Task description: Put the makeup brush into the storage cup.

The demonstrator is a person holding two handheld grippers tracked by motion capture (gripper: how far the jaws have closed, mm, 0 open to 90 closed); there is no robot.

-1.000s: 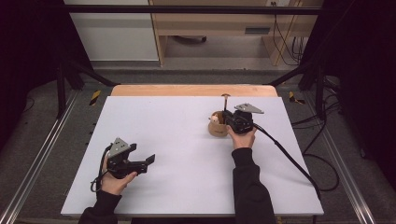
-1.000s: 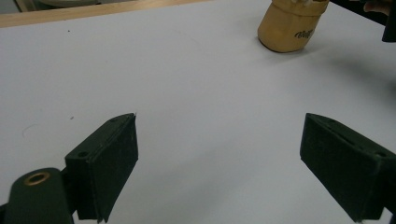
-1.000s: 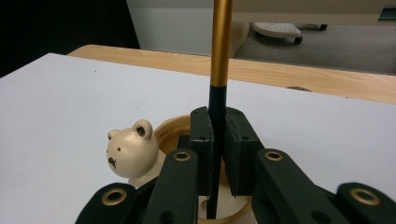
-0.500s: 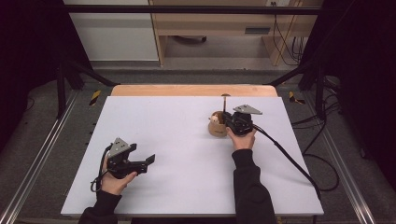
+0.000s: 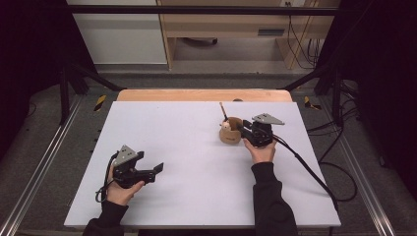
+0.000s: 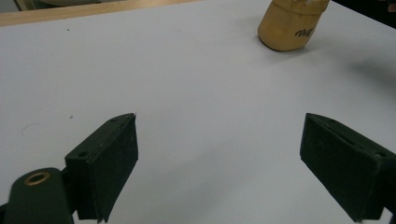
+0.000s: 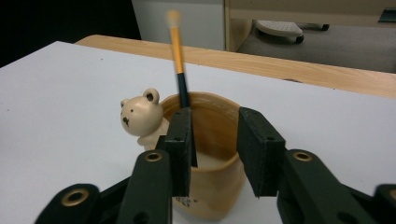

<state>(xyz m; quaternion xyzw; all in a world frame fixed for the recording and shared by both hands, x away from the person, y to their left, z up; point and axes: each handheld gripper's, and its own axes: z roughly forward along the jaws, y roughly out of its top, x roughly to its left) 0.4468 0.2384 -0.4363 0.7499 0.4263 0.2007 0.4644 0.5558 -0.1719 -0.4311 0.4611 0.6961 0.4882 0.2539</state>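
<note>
The right gripper (image 7: 215, 144), jaws just parting, released the pencil (image 7: 179, 65) in the cup (image 7: 210, 186); the left gripper (image 6: 219, 163) gaped empty over bare desk (image 5: 196, 147).

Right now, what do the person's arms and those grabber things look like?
Each hand-held gripper, left and right, is black, with two flat black jaws and brass-coloured rings at the joints. A grey three-cornered plate sits on top, and a black cable trails off the right one. The person wears dark long sleeves.
</note>
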